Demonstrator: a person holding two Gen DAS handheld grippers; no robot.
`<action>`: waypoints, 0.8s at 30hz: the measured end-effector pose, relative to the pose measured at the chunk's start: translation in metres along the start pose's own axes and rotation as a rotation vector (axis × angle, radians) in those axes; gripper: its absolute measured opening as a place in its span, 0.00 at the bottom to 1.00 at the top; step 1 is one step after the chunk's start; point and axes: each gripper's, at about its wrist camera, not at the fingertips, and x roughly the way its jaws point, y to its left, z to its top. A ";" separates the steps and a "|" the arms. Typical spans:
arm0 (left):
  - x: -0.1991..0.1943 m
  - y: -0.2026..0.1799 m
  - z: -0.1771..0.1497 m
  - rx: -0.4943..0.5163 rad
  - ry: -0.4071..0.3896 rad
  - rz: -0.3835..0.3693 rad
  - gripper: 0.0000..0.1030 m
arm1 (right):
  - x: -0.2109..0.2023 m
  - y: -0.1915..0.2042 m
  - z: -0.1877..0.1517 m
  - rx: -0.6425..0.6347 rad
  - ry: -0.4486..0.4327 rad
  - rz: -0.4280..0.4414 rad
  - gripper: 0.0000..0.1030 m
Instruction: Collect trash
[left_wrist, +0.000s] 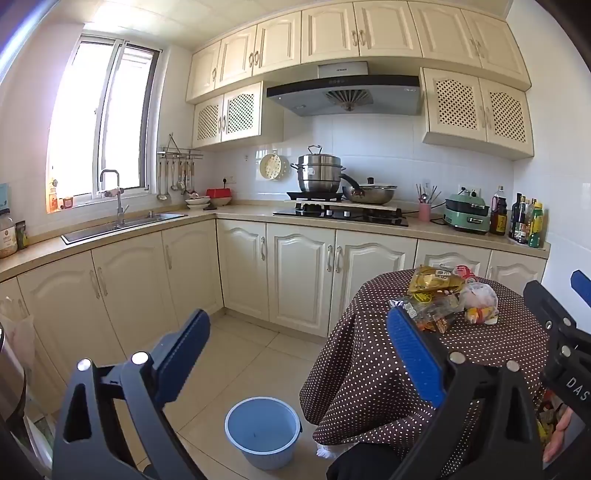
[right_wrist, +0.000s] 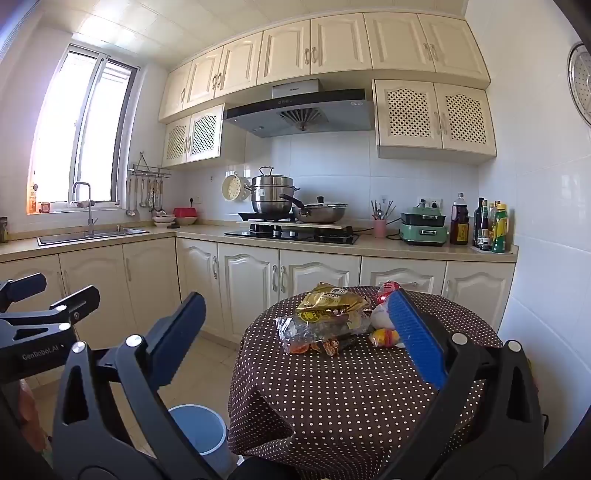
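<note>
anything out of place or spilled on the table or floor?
Only the trash: wrappers and a small plastic bag piled loose on the dotted tablecloth. The blue bin stands upright and empty. Nothing spilled.

Trash pile on far part of round surface (right_wrist: 351, 387) with brown polka-dot cloth: gold crumpled snack bag (right_wrist: 332, 301) farthest, clear wrapper (right_wrist: 317, 332) with orange-red bits lying flat in front of it, white plastic bag (right_wrist: 380, 317) to the right, small yellow-red wrapper (right_wrist: 384, 336) beside it. Blue bin (left_wrist: 263, 432), upright, on floor left of surface.
</note>
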 end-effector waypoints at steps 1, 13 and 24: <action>0.000 0.000 0.000 0.000 0.001 -0.001 0.92 | 0.000 0.000 0.000 -0.001 0.000 0.000 0.94; -0.003 0.000 -0.002 0.004 -0.002 0.001 0.92 | 0.000 -0.008 0.000 0.003 -0.008 0.004 0.94; 0.000 -0.002 0.000 0.009 0.001 0.000 0.92 | 0.003 -0.001 -0.005 -0.002 -0.001 0.006 0.94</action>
